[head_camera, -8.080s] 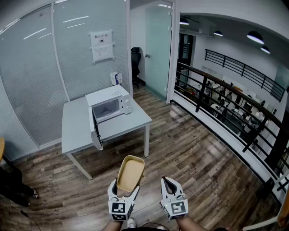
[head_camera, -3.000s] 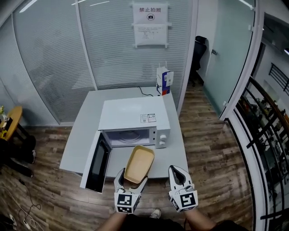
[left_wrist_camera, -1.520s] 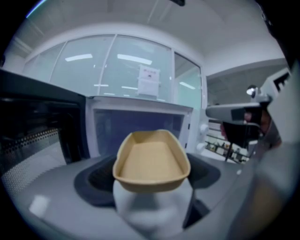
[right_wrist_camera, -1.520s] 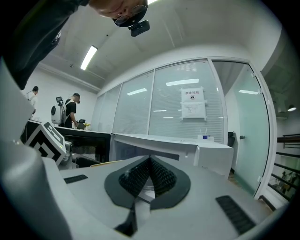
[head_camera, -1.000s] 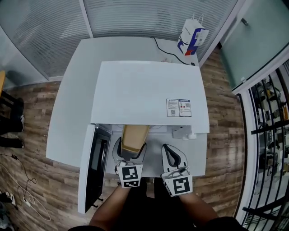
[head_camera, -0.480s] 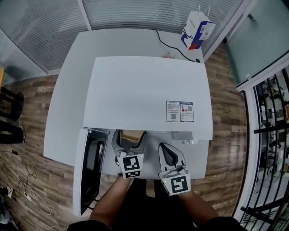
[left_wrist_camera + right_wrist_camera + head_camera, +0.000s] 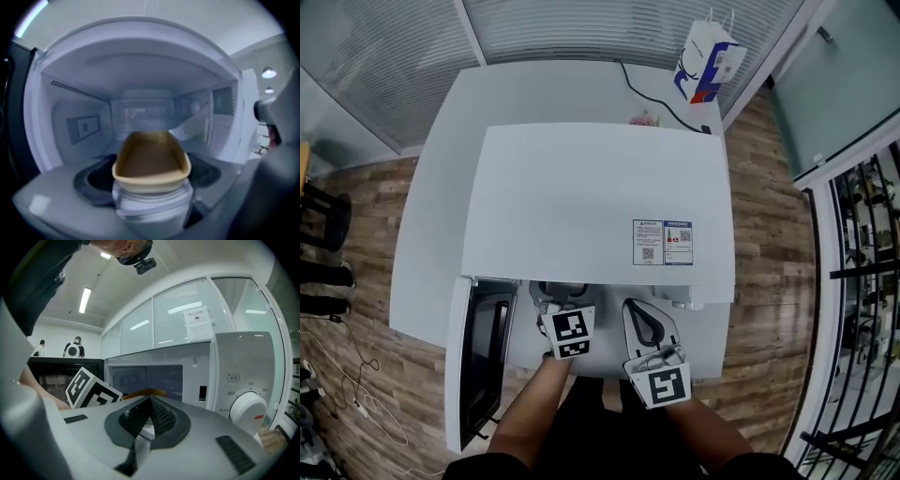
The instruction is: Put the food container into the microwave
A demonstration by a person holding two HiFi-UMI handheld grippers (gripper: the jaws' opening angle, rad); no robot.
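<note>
Clenched on the near rim of the tan container (image 7: 150, 161): the fingers (image 7: 152, 211) of the left gripper (image 7: 152, 190). Carried open side up and roughly level, past the mouth of the microwave (image 7: 591, 206) and hanging inside the chamber. Apparently not yet set down, though hard to judge from this angle.

Pressed together on nothing: the fingers (image 7: 161, 416) of the right gripper (image 7: 150, 400), parked just outside the front, near the round dial (image 7: 248, 411).

From above, both grippers at the microwave's front edge, with the container hidden beneath the white top. Swung wide open to the left, the door (image 7: 464, 375). Beneath it all, a pale surface (image 7: 431, 187), with a paper bag (image 7: 708, 61) at its far right corner.

Likely trouble from here:
- Letting go while above the chamber floor, so dropping or tipping the container.
- Pushing too deep and knocking the far end against the back wall.
- Pulling back before the fingers have fully opened, so dragging the container out toward the sill.
- Catching the left arm on the door edge while withdrawing.
- Bumping the right gripper against the control panel while withdrawing.

Safer to lower first, wait for contact, then release and back straight out.
</note>
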